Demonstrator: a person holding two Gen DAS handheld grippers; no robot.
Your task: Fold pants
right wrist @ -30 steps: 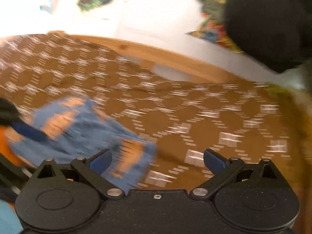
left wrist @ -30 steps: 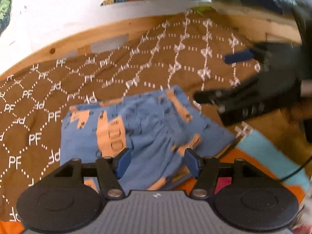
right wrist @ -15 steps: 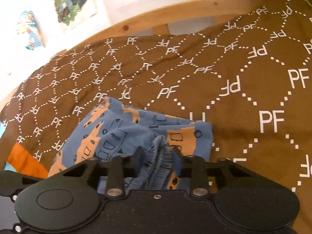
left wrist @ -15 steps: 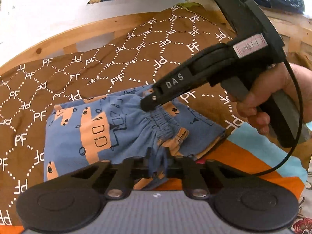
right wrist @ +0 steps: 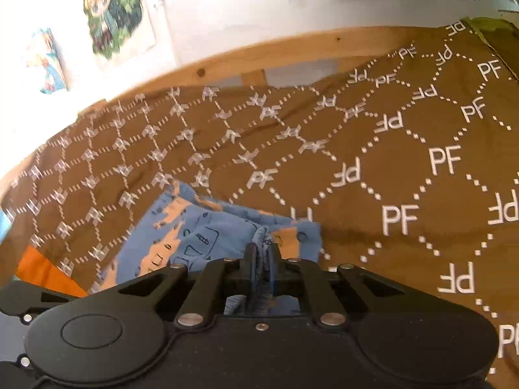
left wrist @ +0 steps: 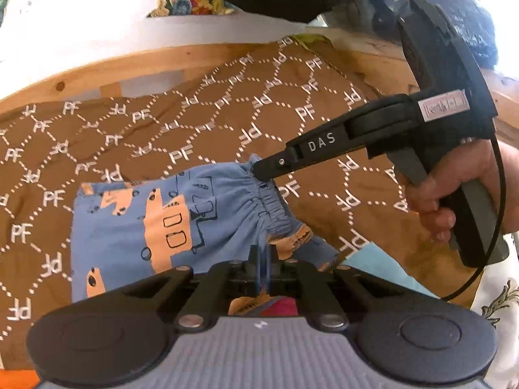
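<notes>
Both tongs, left (left wrist: 261, 261) & right (right wrist: 262, 259), are clenched on the pants (left wrist: 129, 223) waistband; pull unevenly and the thin elastic may slip out, wrecking your fold.

A white wall (right wrist: 227, 16) with cartoon posters (right wrist: 116, 16) rises behind a wooden bed frame (right wrist: 292, 52); a brown "PF"-patterned bedspread (right wrist: 405, 162) covers the bed.
</notes>
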